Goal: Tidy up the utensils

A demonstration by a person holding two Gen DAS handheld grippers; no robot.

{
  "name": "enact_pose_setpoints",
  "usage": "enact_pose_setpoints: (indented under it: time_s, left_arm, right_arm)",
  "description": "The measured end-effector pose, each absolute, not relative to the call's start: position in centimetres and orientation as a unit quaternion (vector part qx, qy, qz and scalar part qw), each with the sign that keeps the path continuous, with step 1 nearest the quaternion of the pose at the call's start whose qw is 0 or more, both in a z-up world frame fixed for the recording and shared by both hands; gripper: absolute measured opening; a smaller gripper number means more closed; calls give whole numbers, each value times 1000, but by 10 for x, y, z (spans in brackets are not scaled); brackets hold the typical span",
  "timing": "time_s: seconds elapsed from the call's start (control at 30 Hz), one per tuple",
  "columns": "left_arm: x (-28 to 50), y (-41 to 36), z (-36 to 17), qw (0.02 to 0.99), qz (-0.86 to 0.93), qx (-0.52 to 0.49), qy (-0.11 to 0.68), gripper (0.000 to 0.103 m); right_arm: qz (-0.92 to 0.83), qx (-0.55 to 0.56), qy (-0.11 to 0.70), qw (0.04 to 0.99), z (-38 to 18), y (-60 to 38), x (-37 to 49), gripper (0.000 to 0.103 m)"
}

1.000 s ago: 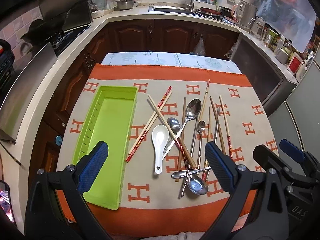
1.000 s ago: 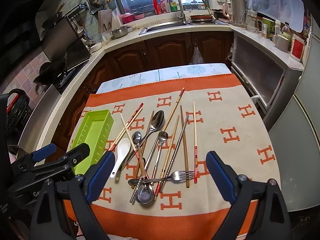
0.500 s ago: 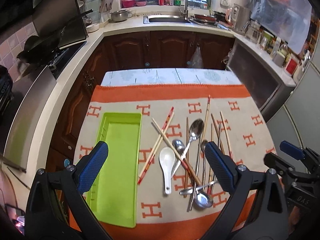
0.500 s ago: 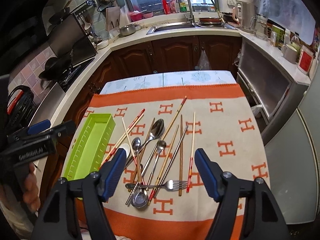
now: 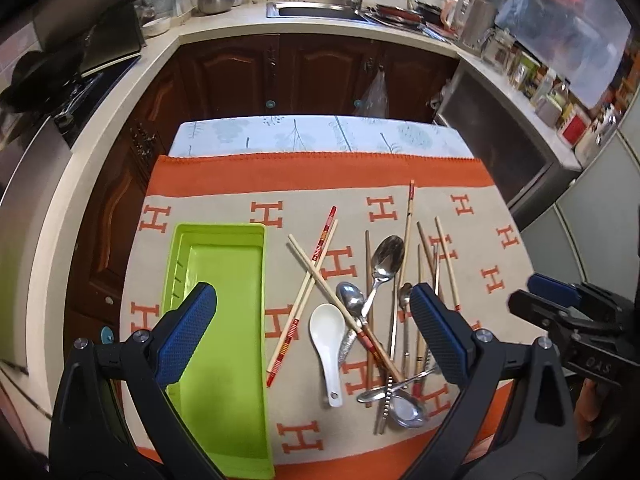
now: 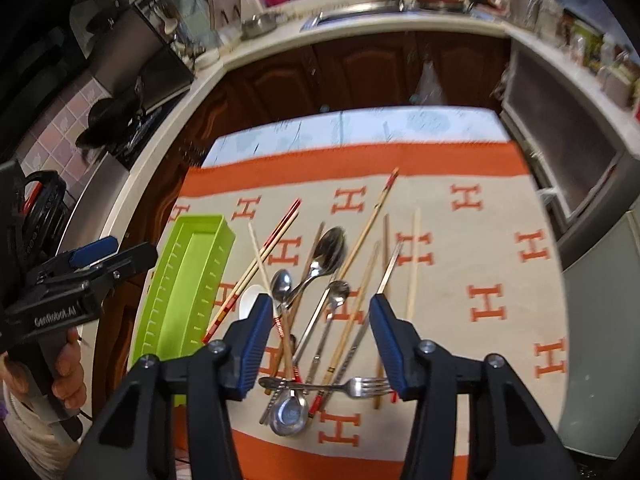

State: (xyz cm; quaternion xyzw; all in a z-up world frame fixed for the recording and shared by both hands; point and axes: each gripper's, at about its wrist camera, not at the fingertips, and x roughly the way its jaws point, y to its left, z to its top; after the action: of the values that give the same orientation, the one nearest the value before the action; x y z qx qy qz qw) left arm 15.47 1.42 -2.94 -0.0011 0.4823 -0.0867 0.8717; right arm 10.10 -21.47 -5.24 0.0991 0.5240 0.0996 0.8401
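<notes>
A lime-green tray (image 5: 224, 280) lies at the left of the cloth, with nothing in it. To its right is a loose pile: a white ceramic spoon (image 5: 329, 340), a large steel spoon (image 5: 386, 260), smaller spoons, several chopsticks (image 5: 316, 256) and a fork (image 6: 340, 386). My left gripper (image 5: 312, 332) hovers open above the tray's right edge and the pile, holding nothing. My right gripper (image 6: 320, 336) is open, jaws partly narrowed, above the middle of the pile (image 6: 320, 304). The tray (image 6: 188, 264) sits left of it.
An orange and beige cloth (image 5: 400, 176) covers a small table. Dark cabinets and a counter with a sink (image 5: 320, 10) wrap around behind, and a stove (image 5: 60, 92) stands at the left. A hand (image 6: 68, 372) holds the left gripper (image 6: 120, 254).
The right gripper's jaws have narrowed and it has come closer over the utensil pile. The left gripper has drawn back a little, so the table sits lower in its view.
</notes>
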Motion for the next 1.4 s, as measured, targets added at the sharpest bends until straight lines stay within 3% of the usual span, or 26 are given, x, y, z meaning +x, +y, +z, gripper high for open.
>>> enact_pose_setpoints:
  time_s: [0.1, 0.23, 0.47, 0.67, 0.83, 0.93, 1.07, 1.4]
  left_arm:
    - [165, 9, -47, 868, -94, 29, 487, 96]
    - [183, 10, -76, 851, -99, 56, 513, 73]
    - [208, 37, -106, 836, -81, 31, 541, 70]
    - [213, 59, -119, 825, -83, 7, 559, 59]
    - [211, 63, -127, 815, -85, 2, 574, 50]
    - [211, 62, -130, 812, -79, 4, 578, 48]
    - [209, 55, -131, 811, -85, 11, 579, 48]
    - [190, 23, -138, 793, -135, 11, 594, 48]
  right_arm:
    - [115, 96, 546, 824, -73, -199, 117, 43]
    - [140, 89, 571, 804, -98, -176, 135, 36]
    - [174, 80, 592, 783, -137, -132, 170, 34]
    - [175, 62, 615, 767, -168, -106, 193, 29]
    - [174, 47, 629, 757, -188, -96, 204, 15]
    - [177, 41, 632, 753, -197, -92, 207, 9]
    - [180, 42, 622, 761, -196, -95, 205, 8]
    - [186, 152, 560, 792, -144, -165, 172, 5]
